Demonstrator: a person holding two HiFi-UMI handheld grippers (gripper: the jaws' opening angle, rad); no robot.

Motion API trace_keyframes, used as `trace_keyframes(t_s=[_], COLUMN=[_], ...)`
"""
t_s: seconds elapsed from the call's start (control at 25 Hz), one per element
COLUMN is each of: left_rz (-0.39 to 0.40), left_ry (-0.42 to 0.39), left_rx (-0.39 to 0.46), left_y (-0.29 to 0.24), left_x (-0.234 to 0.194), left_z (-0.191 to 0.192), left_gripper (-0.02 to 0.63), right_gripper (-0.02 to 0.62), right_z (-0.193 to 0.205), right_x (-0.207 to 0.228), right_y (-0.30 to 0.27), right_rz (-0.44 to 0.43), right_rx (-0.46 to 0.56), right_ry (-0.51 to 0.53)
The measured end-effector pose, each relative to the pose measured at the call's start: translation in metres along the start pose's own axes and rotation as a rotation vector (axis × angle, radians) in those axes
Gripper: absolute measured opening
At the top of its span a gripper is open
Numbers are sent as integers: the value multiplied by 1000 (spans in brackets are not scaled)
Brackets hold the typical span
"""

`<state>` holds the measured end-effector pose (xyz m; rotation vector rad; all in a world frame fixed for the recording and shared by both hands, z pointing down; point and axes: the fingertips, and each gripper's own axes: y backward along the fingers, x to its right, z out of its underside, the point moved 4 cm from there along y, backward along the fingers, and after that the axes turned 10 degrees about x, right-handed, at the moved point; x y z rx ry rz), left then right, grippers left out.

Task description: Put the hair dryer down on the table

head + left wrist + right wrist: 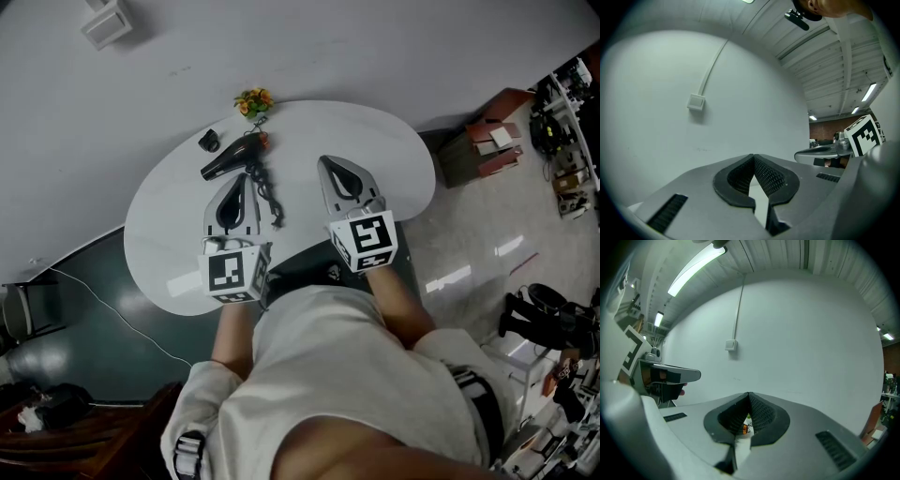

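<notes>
The left claw (244, 180) is shut tight with nothing in it. Its two black pads touch at the tip, and only the white wall (656, 93) shows past them. The right claw (325, 164) is shut too, and it holds nothing. Both claws point out flat over the white tabletop (394, 159).

The black hair dryer (234, 157) lies flat on the tabletop, just in front of the left claw's tip. No claw touches it. Its dark cord (270, 195) curls back along the right side of the left claw, in the space between the two claws.

So the job looks done. The hair dryer is down, and both claws are off it. I think nothing is left but to pull the claws away.

Past the hair dryer, a bit to the left, sits a small black piece (208, 141). Farther out, at the far edge, stands a little pot of flowers (253, 101). Nothing blocks the claws, but the cord lies close to the left one and could snag on it. Off to the right, on the floor, are some boxes (492, 141).
</notes>
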<state>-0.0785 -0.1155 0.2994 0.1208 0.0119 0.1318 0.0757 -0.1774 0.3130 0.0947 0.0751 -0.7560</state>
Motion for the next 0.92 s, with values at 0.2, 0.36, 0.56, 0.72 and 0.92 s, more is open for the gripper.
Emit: trace_keyframes(t_s=[0.2,0.36,0.56,0.72,0.92], left_rz=[0,0,3,5,9], left_ry=[3,7,14,15,26], left_rx=[-5,-14,-15,-14,-14], left_y=[2,5,7,8,8], left_x=[0,-2,-4,-6,-7], left_z=[2,6,8,8,8], left_gripper=[18,18,18,18,18], right_gripper=[-1,-2,0,0,-2], right_z=[0,2,3,3,3], right_x=[-1,-4,-9,-11,-14], right_y=[1,0,-1,-2,-3], right_rz=[-3,-8,-12,-13,-12], right_rx=[-1,-5,-11,-12,-17], right_ry=[1,4,8,10,11])
